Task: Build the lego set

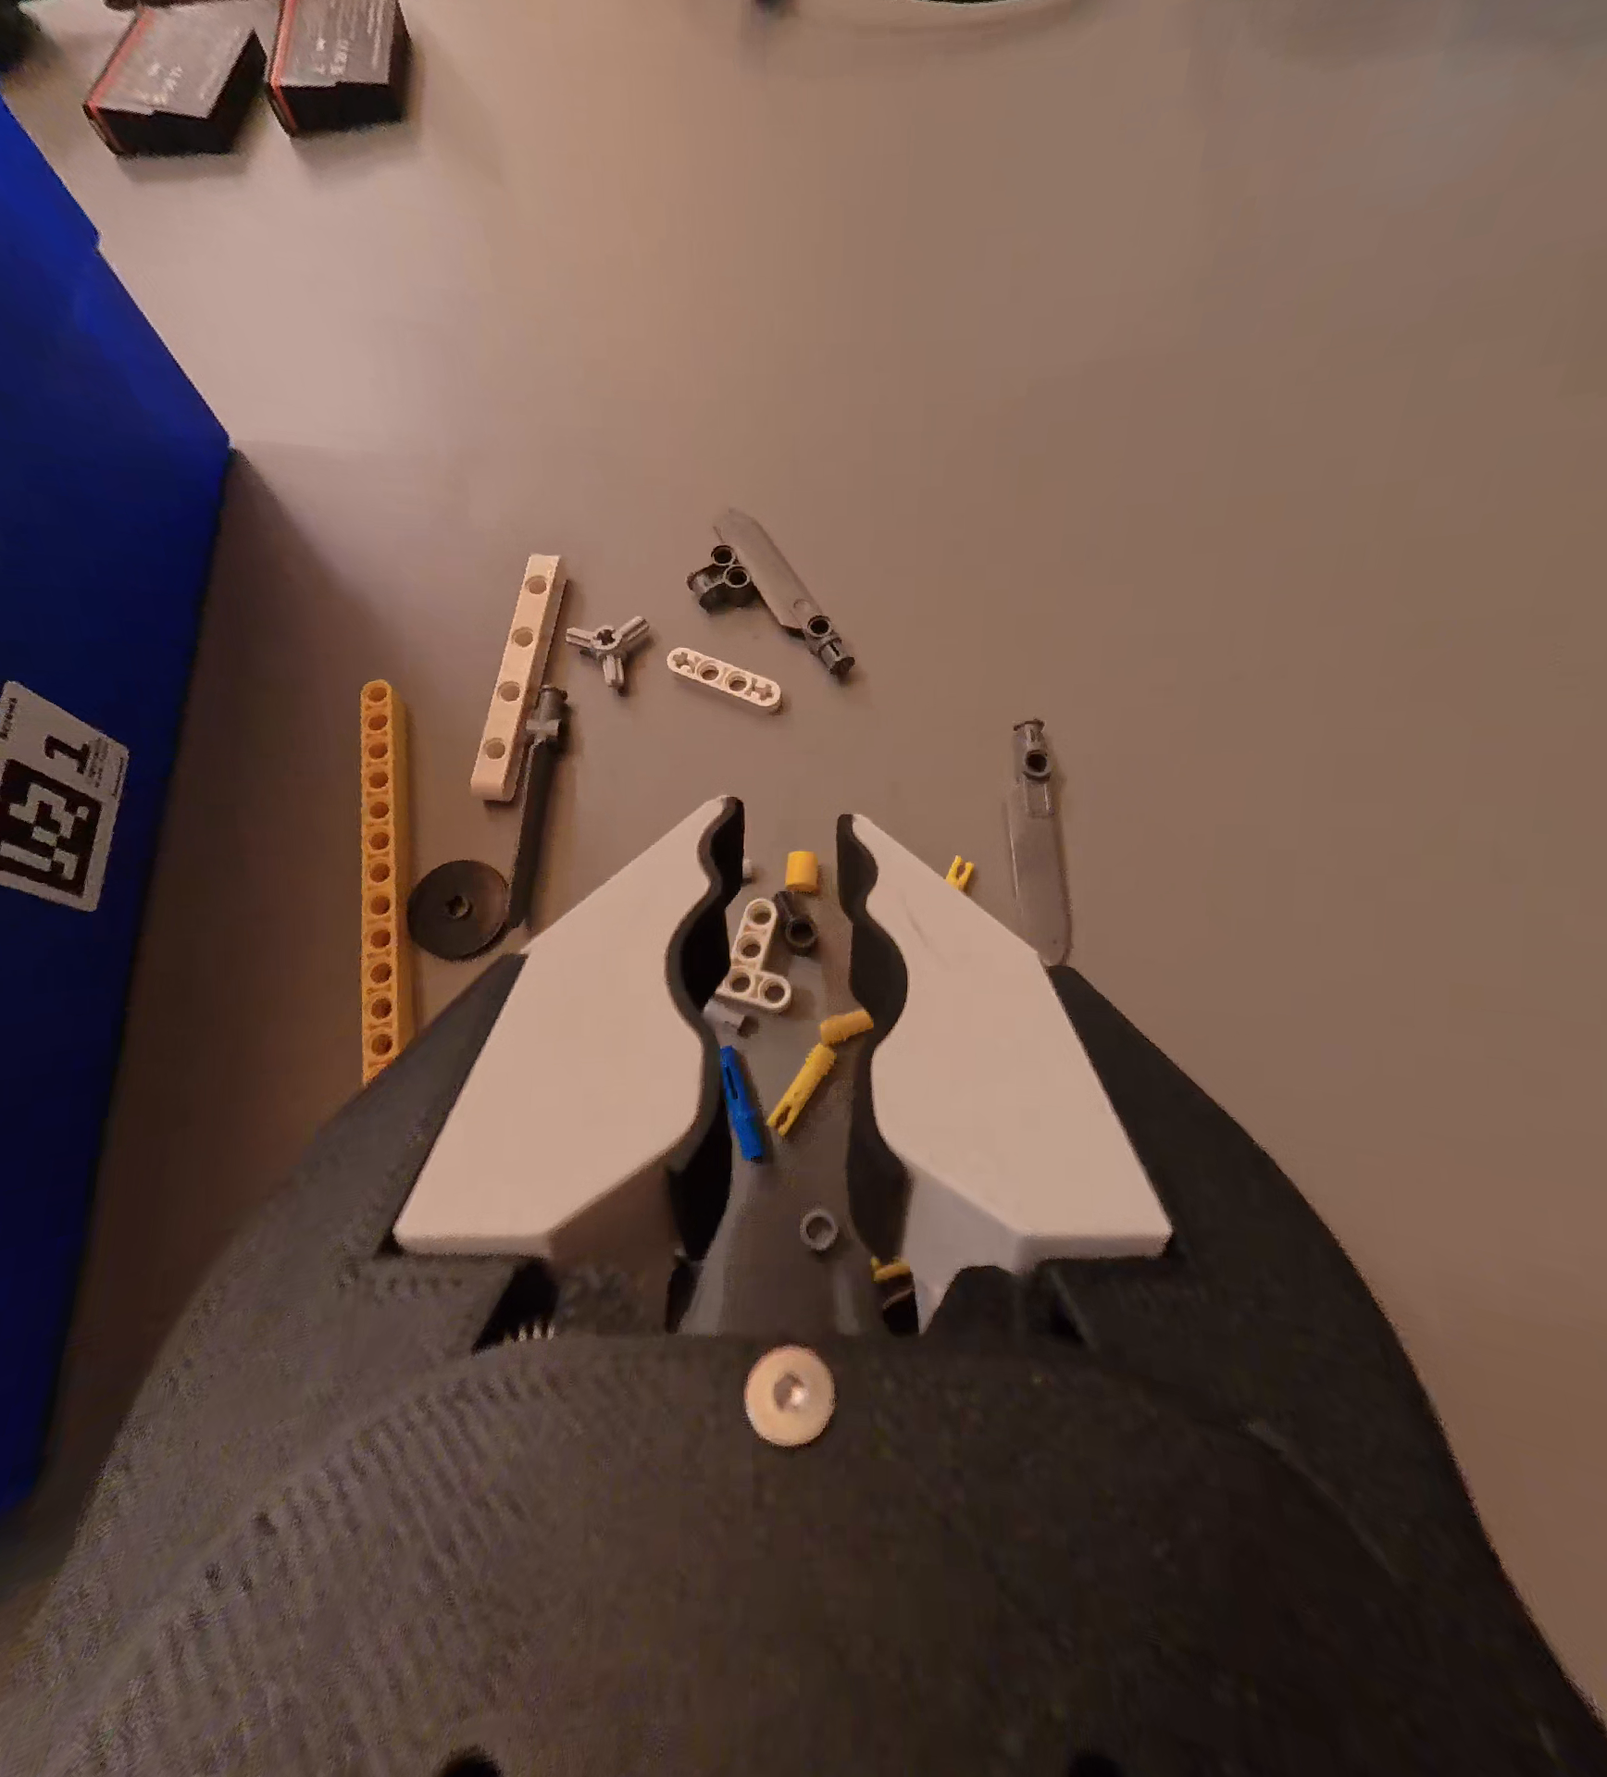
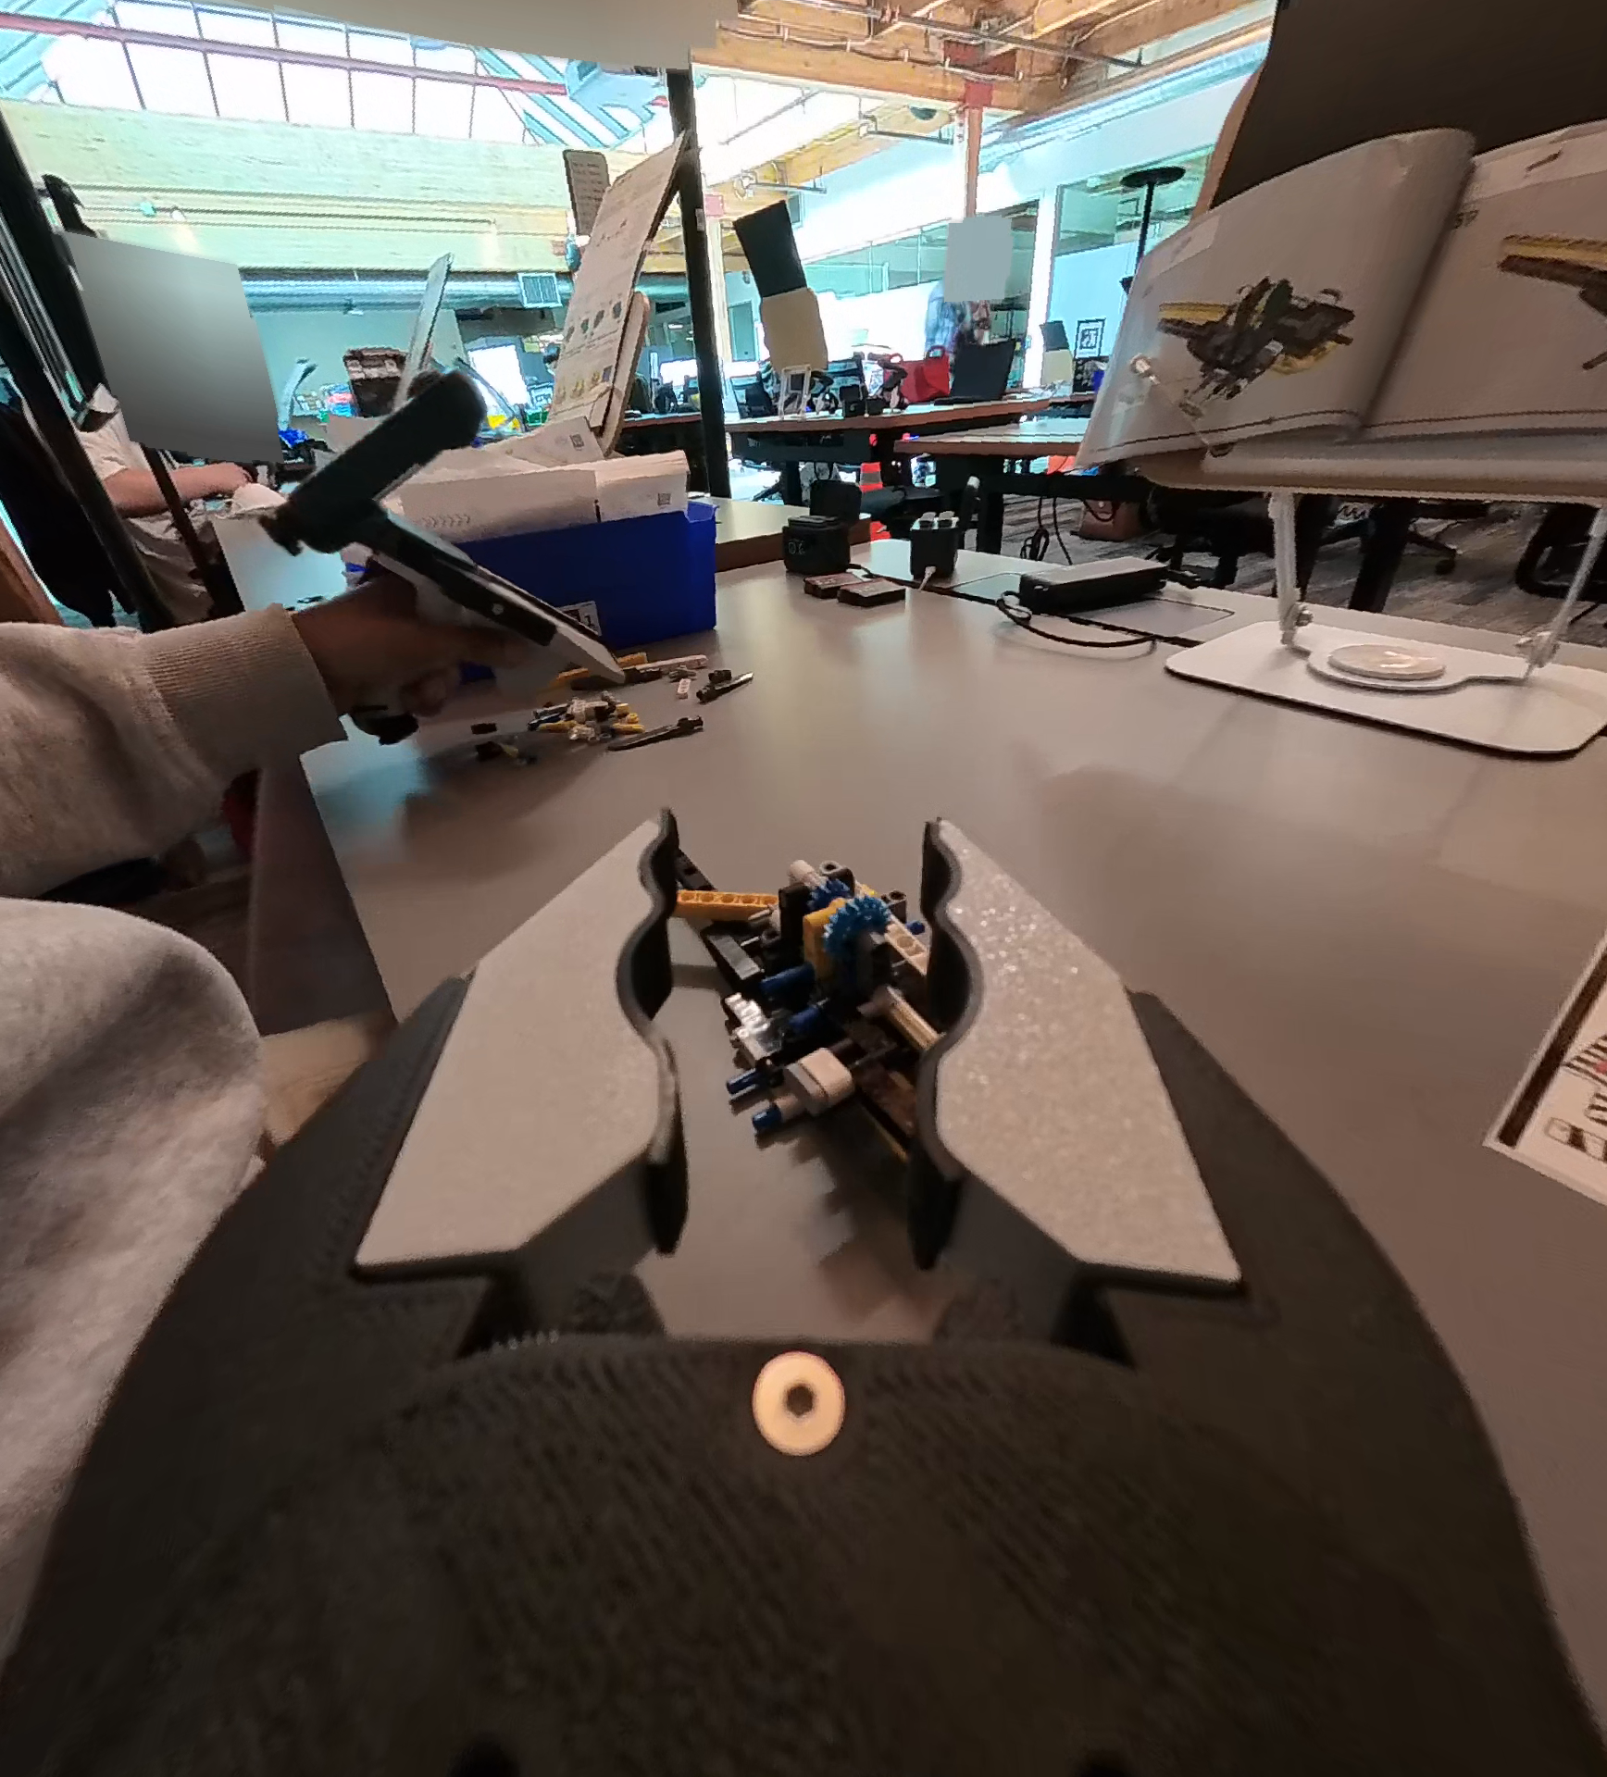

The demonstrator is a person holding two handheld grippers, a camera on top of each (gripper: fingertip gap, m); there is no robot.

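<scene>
Lego assembly (image 2: 819, 1000) sits on the counter (image 2: 1165, 865) between the spread fingers of our right claw (image 2: 795, 856), which grips nothing yet. Our left claw (image 1: 790, 817) hovers, parted and empty, over loose parts: a T-shaped grey piece (image 1: 759, 957), a blue pin (image 1: 740, 1101), a yellow pin (image 1: 804, 1082). They lie close together, so closing there could pinch two pieces or flick one away.

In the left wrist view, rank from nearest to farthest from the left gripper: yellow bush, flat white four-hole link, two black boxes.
1. yellow bush, just past the left gripper tips.
2. flat white four-hole link, farther ahead, slightly left.
3. black boxes, far top left.
</scene>
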